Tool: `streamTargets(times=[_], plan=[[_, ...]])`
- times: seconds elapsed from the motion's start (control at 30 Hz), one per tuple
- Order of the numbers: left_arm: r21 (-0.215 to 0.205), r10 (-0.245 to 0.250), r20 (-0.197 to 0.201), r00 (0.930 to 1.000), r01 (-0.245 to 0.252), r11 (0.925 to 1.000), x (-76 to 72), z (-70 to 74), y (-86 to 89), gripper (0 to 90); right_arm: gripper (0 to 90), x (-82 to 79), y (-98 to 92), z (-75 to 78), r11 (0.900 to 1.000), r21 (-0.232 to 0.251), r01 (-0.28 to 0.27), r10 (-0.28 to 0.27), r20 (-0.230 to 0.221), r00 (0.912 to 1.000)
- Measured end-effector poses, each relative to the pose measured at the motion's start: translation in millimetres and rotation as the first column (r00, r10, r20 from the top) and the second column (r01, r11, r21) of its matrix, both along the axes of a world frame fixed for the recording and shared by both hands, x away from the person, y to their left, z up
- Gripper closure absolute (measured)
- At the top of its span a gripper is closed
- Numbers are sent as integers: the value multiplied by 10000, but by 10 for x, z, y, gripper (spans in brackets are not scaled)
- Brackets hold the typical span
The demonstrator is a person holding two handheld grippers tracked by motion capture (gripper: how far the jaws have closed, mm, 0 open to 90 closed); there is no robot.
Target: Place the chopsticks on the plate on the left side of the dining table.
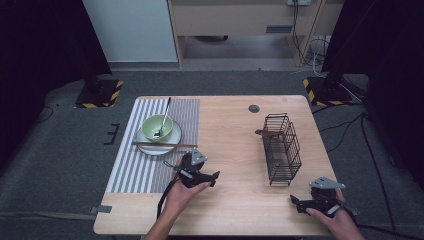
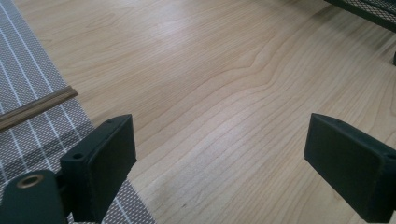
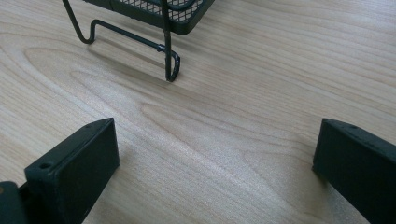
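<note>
Both grippers rest low at the near edge of the wooden table, each empty with jaws spread wide: the left gripper just beside the striped placemat, the right gripper near the black wire basket. That basket stands upright with a brown item inside, too small to identify. On the mat, a green bowl holding a spoon sits on a plate, with chopsticks laid across the plate's near rim. Grey carpet surrounds the table.
</note>
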State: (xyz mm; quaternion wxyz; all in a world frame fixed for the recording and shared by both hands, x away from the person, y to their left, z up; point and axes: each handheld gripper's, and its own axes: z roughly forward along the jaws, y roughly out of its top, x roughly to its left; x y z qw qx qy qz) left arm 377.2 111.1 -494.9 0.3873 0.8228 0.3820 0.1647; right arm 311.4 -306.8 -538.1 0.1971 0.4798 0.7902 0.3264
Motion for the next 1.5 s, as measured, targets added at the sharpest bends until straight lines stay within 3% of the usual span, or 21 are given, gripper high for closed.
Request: streamTargets(times=[1.5], plan=[[327, -688, -738, 9949, 713, 9969, 32, -239, -501, 55, 4, 0, -7, 0, 10000, 15, -80, 80, 8, 10000]])
